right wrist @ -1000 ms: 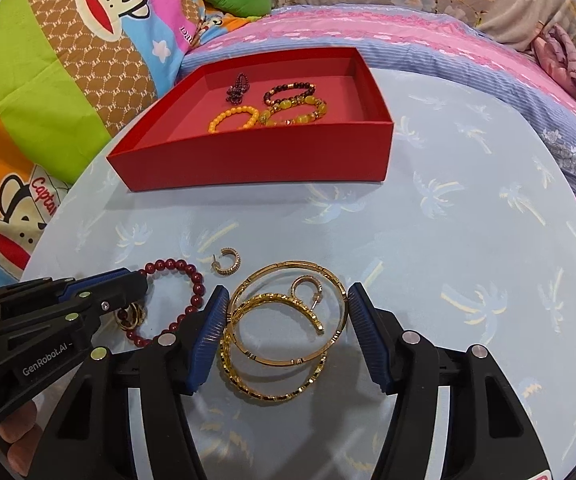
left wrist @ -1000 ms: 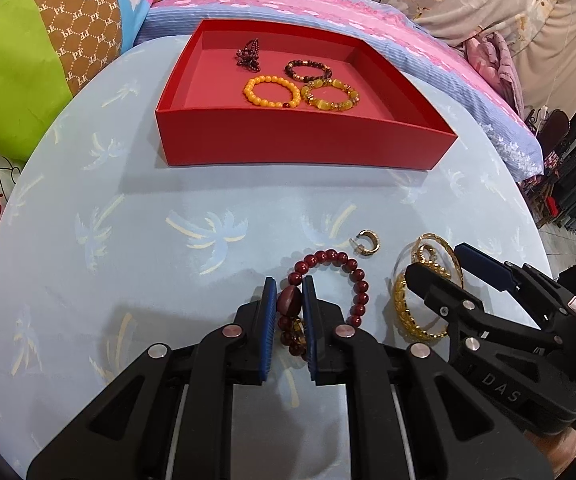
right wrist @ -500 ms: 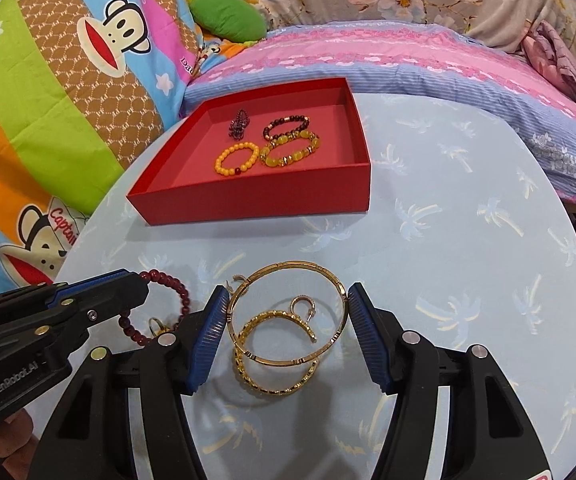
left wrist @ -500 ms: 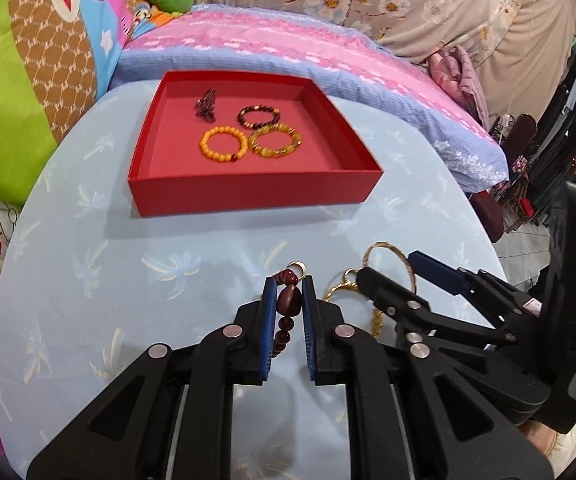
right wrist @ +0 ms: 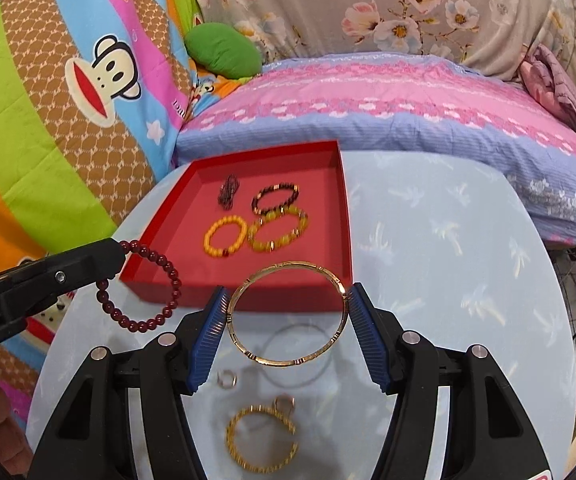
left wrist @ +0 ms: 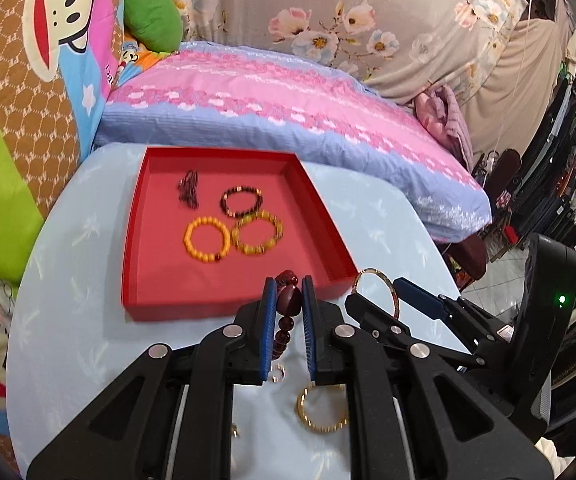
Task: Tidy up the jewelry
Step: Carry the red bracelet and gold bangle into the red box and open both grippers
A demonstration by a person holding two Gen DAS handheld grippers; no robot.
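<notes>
a: where is the dark red bead bracelet point(right wrist: 150, 286) right now?

b: it hangs off the table from the left gripper point(left wrist: 289, 307), whose jaws are clenched on its one big bead; the loop of small beads dangles below, just in front of the red tray point(left wrist: 140, 216).

a: and the gold bangle point(right wrist: 288, 314)?

b: grasped across its width by the right gripper point(right wrist: 288, 312), the blue pads pressing its two opposite edges. it is lifted clear of the light blue table point(right wrist: 467, 280), its shadow lying underneath.

a: how do they handle, you think?

b: both look light. the beads seem strung on cord, so the loop is floppy and will likely swing; the big bead is the firmest place to pinch. the bangle looks stiff and smooth, probably slippery, so a grip straight across the middle seems safest, or it may pop out sideways.

a: what is left?

b: a beaded gold bracelet point(right wrist: 262, 438) and small earrings point(right wrist: 226, 378) lie on the table; four pieces sit in the tray.
</notes>
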